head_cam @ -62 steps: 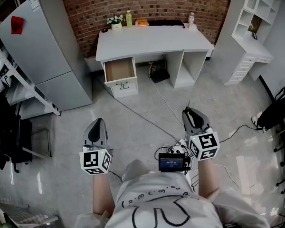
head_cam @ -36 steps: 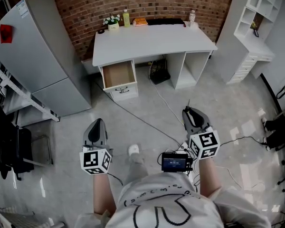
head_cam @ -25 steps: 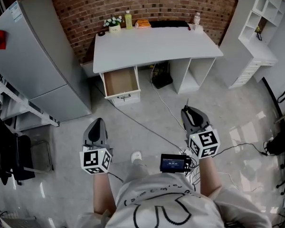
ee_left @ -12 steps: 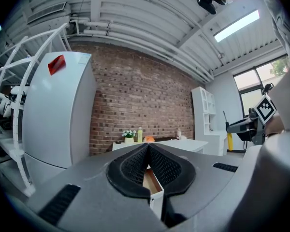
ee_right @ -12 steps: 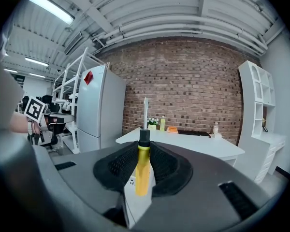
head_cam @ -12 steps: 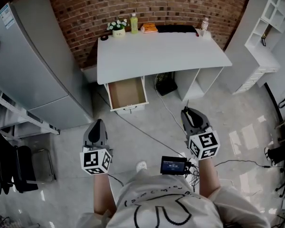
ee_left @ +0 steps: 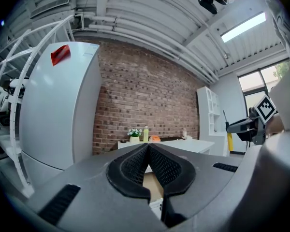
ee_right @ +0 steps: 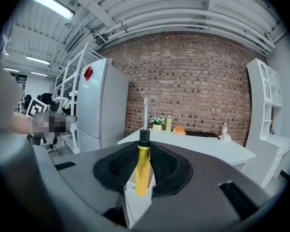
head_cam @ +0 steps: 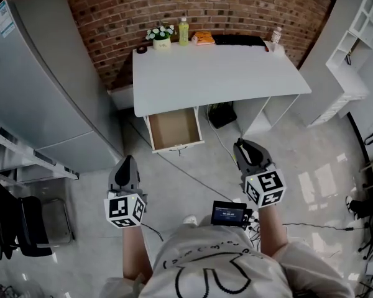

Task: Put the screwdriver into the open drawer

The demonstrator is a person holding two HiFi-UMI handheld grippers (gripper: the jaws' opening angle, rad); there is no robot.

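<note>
A white desk [head_cam: 217,73] stands against the brick wall, and its left drawer [head_cam: 174,129] is pulled open, showing a bare brown bottom. My right gripper [head_cam: 244,148] hovers over the floor right of and short of the drawer, shut on a screwdriver [ee_right: 142,170]. The yellow handle sits between the pads and the metal shaft points up toward the desk. My left gripper [head_cam: 127,162] hangs over the floor left of and short of the drawer. Its jaws [ee_left: 148,151] are shut with nothing between them.
A grey fridge [head_cam: 43,85] stands left of the desk and white shelving [head_cam: 354,42] to the right. On the desk's far edge are a flower pot [head_cam: 161,36], a bottle [head_cam: 184,31] and a black keyboard [head_cam: 239,40]. Cables [head_cam: 196,174] run across the floor.
The person has walked toward the desk: desk and open drawer have come nearer and slid right in the view. Both grippers keep their pose, the right still holding the screwdriver.
</note>
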